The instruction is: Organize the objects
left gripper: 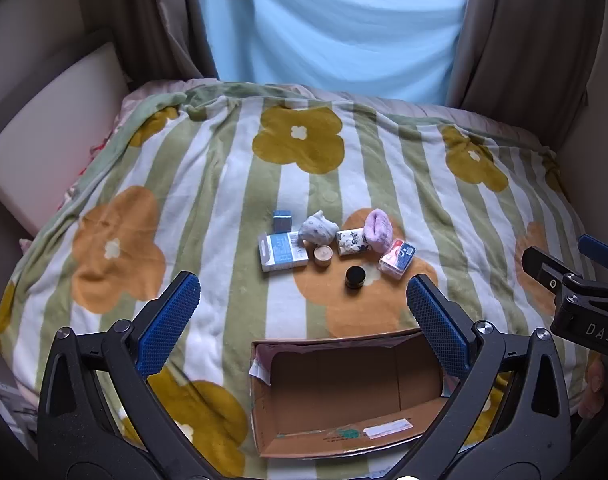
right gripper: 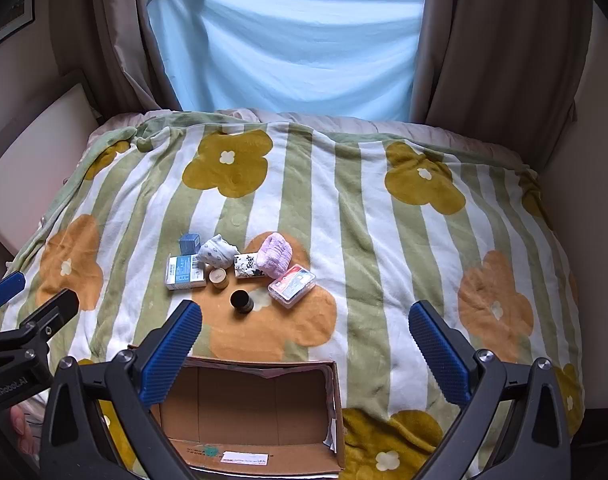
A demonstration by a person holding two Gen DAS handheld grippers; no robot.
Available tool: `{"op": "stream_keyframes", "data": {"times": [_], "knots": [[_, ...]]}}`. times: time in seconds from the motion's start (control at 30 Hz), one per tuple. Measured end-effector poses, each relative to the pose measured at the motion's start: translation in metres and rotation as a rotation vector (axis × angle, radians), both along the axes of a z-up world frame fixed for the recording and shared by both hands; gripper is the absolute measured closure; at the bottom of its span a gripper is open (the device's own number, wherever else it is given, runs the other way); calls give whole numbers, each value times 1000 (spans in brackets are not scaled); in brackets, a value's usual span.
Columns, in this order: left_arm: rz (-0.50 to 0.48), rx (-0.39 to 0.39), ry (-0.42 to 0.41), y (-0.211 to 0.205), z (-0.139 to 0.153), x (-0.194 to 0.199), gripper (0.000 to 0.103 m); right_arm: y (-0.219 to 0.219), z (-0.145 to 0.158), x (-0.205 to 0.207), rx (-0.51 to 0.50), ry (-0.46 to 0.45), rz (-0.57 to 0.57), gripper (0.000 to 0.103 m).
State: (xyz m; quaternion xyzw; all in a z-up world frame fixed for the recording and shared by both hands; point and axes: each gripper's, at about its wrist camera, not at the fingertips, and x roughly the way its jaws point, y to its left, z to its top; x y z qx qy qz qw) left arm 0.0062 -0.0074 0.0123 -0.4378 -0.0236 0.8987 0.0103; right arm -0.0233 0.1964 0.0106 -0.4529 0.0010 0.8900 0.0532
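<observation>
An open cardboard box [left gripper: 343, 408] [right gripper: 256, 412] lies on the flowered blanket near me, with nothing inside but a label. Beyond it sits a cluster: a white and blue carton [left gripper: 282, 251] [right gripper: 185, 271], a small blue cube box [left gripper: 282, 221] [right gripper: 189, 243], a white patterned sock bundle [left gripper: 317, 229] [right gripper: 217, 251], a round wooden tin [left gripper: 323, 256] [right gripper: 218, 277], a black jar [left gripper: 355, 277] [right gripper: 242, 301], a floral box [left gripper: 351, 242] [right gripper: 246, 266], a pink fuzzy sock roll [left gripper: 377, 230] [right gripper: 274, 256] and a red-blue clear packet [left gripper: 397, 258] [right gripper: 292, 285]. My left gripper [left gripper: 304, 308] and right gripper [right gripper: 305, 332] hover open above the box, holding nothing.
The striped flower blanket [left gripper: 208, 184] [right gripper: 363, 220] covers a bed. A cream headboard panel [left gripper: 52, 136] stands at the left. Blue cloth [right gripper: 284, 44] and brown curtains [right gripper: 499, 40] hang behind. The right gripper's body [left gripper: 579, 292] shows at the left view's right edge.
</observation>
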Motion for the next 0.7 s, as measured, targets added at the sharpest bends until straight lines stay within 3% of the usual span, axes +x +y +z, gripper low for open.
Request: {"op": "stream_keyframes", "data": {"times": [0.7], "knots": [[13,13,-7,3,-7,-3,1,-1,3,0,-1,4,-2,0]]}}
